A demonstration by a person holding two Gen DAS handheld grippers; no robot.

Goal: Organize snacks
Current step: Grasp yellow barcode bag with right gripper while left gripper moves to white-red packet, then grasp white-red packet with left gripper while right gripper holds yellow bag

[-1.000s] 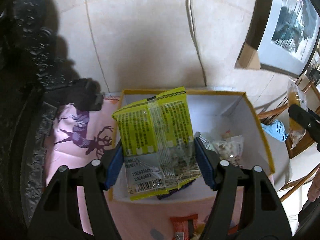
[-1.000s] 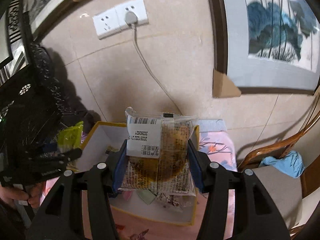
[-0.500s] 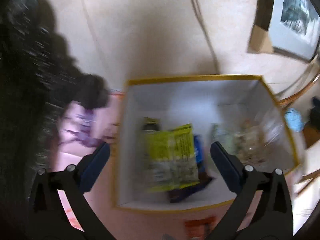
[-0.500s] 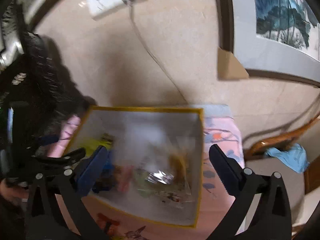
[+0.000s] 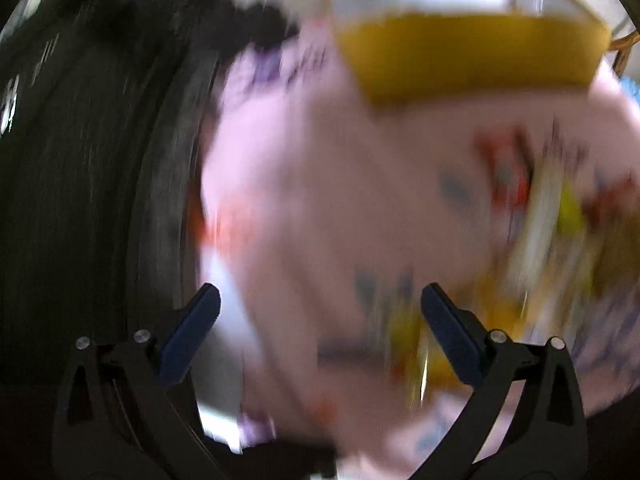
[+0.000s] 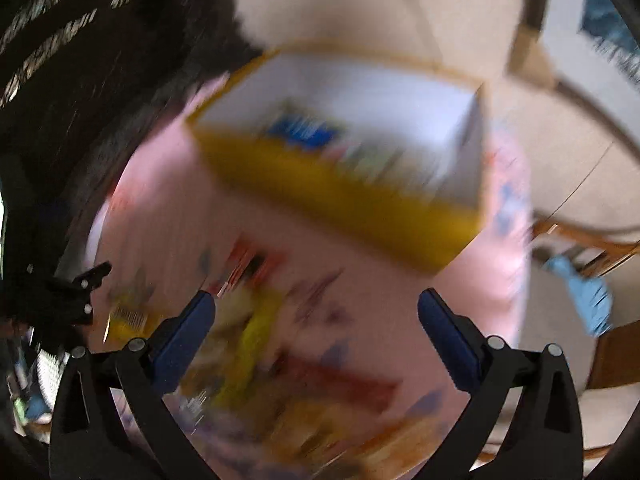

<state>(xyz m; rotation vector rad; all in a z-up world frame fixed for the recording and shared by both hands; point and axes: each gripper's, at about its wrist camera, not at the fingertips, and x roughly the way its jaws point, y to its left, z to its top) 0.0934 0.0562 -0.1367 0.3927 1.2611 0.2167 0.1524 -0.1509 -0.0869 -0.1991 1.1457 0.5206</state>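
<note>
Meanwhile, both grippers are hanging spread wide and empty over the pink cloth (image 6: 168, 216), nothing lying between the blue pads (image 5: 192, 332) of either one. The left gripper (image 5: 320, 312) is tilting steeply down at the cloth just in front of the yellow box (image 5: 472, 56), with a smear of loose snack packets (image 5: 552, 216) lying off to its right. The right gripper (image 6: 316, 312) is pointing down over its own scatter of packets (image 6: 256, 332), the box (image 6: 360, 196) sitting beyond it with several snacks already inside. Heavy blur is hiding which packet is which, and that is likely the danger: jaws closing on a badly judged target could be pinching the cloth along with a wrapper, or catching two overlapping packets at once. The two tools are also working close together over one pile, so they could be knocking into each other.
</note>
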